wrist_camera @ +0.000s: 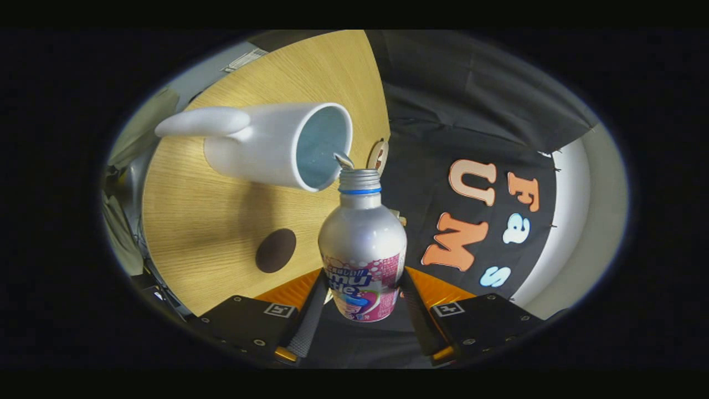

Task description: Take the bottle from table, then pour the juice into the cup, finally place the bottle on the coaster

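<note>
A silver bottle (361,238) with a pink and white label and a blue neck ring sits between my fingers, and my gripper (363,291) is shut on its lower body. The whole view is rolled, so the wooden table (210,221) stands steeply to one side. The bottle's open mouth is at the rim of a white cup (277,145) with a long handle. A small pale streak (344,160) passes from the mouth over the rim into the cup's bluish inside. A dark brown round coaster (275,250) lies on the table beside the bottle, on the near side of the cup.
A small round wooden piece (378,156) stands at the table's edge just beyond the bottle's mouth. The black booth cloth (471,111) hangs past that edge. Grey clutter (124,183) lies off the table's far side.
</note>
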